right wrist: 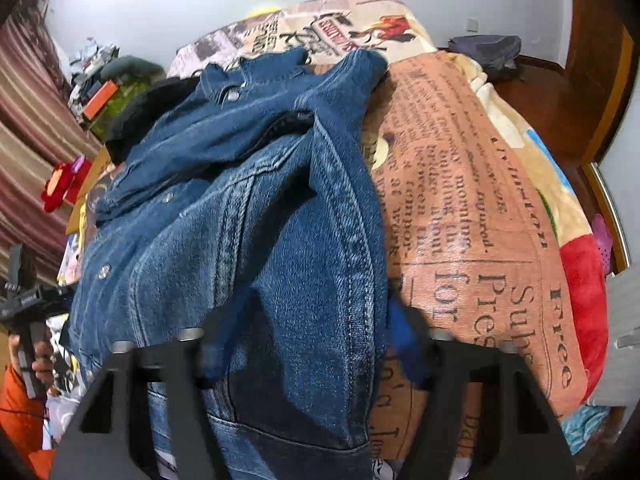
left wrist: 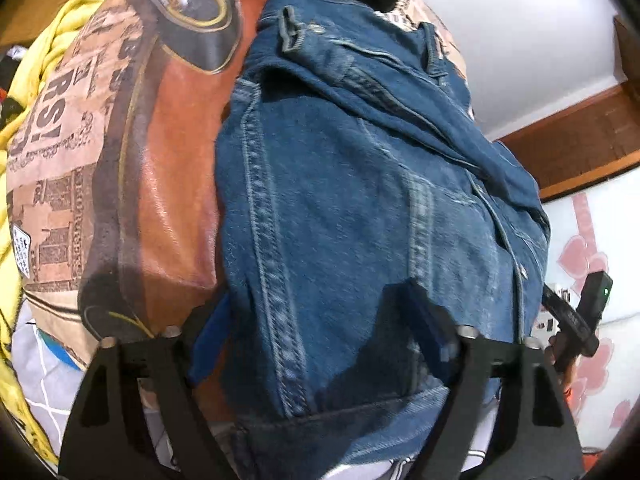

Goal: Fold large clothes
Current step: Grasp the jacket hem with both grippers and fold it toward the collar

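A blue denim jacket (left wrist: 360, 200) lies on a bed covered by a printed newspaper-pattern blanket (left wrist: 132, 152). It also fills the right wrist view (right wrist: 248, 220), collar and metal buttons toward the far left. My left gripper (left wrist: 316, 320) is open, its fingers spread over the jacket's near hem on either side of a stitched seam. My right gripper (right wrist: 308, 328) is open too, fingers wide apart over the jacket's right edge, the right finger above the blanket (right wrist: 472, 208). Neither holds cloth. The other gripper and hand show at the edge of each view.
A yellow blanket (left wrist: 36, 92) bunches at the bed's left. A black garment (right wrist: 136, 116) lies beyond the jacket. Striped curtains (right wrist: 28, 140) and cluttered items stand at the left. A wooden bed frame (right wrist: 600, 92) runs along the right. A dark bag (right wrist: 484, 54) sits at the far corner.
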The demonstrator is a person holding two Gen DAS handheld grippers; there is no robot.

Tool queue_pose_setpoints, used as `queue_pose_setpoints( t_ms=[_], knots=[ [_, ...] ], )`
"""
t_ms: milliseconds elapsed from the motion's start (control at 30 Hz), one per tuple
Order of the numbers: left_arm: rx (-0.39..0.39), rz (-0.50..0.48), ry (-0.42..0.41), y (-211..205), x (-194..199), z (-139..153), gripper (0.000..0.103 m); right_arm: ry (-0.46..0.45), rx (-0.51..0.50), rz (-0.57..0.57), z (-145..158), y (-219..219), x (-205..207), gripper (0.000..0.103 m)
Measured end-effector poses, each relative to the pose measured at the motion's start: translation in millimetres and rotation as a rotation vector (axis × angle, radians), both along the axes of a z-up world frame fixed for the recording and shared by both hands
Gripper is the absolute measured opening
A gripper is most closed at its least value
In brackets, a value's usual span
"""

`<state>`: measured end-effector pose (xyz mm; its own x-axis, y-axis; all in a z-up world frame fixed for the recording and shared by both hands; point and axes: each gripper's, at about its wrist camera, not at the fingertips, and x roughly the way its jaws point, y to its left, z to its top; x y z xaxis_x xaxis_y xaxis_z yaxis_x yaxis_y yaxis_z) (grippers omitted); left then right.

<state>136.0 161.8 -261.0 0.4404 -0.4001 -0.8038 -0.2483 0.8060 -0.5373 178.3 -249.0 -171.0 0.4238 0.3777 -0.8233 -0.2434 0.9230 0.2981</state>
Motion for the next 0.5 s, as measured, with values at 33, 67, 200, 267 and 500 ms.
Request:
queue_pose_setpoints(
  t_ms=[33,67,200,267,500],
  knots=[
    [0.002,-0.014,-0.011,-3,-1,5,0.063,-0.004,0.005,-0.002,3,0,-1,0.030],
    [0.003,-0.031,-0.025,-7,-1,10,0.053,-0.007,0.014,-0.002,4,-1,-1,0.020],
    [0.057,-0.072,-0.074,-20,2,33,0.019,-0.024,0.080,0.051,22,4,-2,0.009],
    [0.077,-0.074,-0.093,-21,9,46,0.007,-0.067,0.087,0.083,35,10,-2,0.008],
    [0.027,-0.028,-0.258,5,31,102,0.005,-0.208,0.126,0.105,80,23,21,0.007]
  ],
)
